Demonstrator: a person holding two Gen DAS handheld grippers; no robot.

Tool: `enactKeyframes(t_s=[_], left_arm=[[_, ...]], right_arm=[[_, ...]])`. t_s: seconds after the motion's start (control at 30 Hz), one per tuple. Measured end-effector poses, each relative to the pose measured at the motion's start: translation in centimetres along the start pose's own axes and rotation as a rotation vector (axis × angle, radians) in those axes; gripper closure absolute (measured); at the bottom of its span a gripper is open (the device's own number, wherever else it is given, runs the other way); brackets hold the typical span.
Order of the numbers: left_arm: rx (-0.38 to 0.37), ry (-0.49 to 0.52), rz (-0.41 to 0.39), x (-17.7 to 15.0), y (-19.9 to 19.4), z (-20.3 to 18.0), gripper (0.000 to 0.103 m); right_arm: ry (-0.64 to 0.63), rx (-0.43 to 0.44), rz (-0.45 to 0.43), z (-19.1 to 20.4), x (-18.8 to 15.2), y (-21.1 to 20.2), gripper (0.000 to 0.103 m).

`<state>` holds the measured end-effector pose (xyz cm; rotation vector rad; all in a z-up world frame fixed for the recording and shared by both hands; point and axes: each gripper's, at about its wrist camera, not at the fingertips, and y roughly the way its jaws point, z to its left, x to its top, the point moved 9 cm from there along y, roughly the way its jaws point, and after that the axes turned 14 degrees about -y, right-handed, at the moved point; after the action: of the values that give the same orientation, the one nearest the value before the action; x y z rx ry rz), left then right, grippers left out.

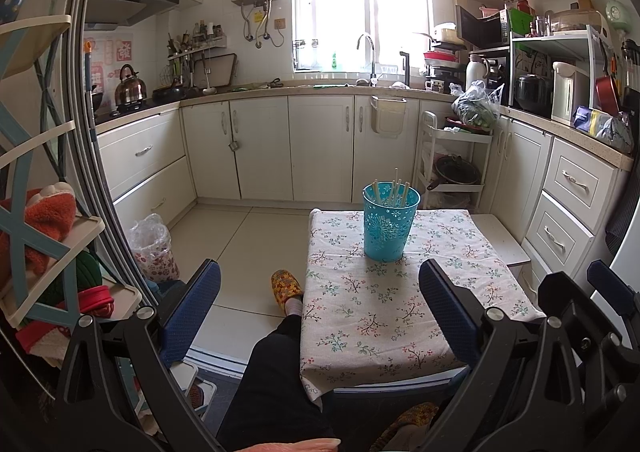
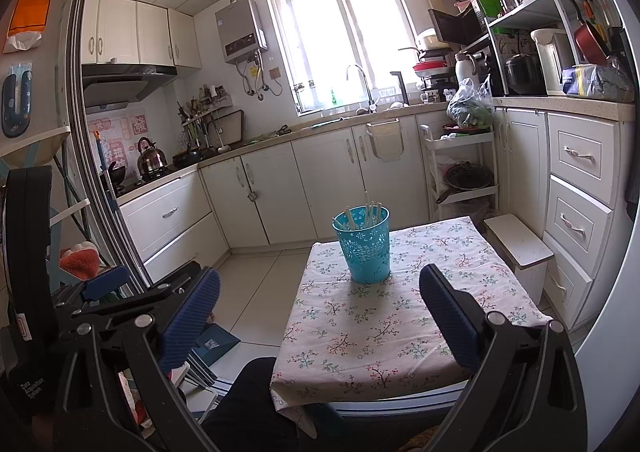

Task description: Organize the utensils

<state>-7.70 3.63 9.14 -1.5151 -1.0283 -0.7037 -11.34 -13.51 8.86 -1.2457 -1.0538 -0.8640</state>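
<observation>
A teal perforated cup stands upright on the floral tablecloth of a small table, with several pale chopsticks standing in it. It also shows in the right wrist view, chopsticks inside. My left gripper is open and empty, held back from the table's near edge. My right gripper is open and empty, also well short of the cup. The right gripper's blue finger shows at the left wrist view's right edge.
White kitchen cabinets and a counter with a sink run along the back. A white stool stands right of the table. A rolling cart holds pans. My leg and a knitted slipper are left of the table. A shelf stands at left.
</observation>
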Motion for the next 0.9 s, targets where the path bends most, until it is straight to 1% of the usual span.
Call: enactKeyframes(t_s=[0.9], left_arm=[[0.001,0.001,-0.002,-0.27,-0.02,-0.07,0.008]], right_arm=[[-0.001,0.0,0.0,-0.09,0.09,0.02,0.007]])
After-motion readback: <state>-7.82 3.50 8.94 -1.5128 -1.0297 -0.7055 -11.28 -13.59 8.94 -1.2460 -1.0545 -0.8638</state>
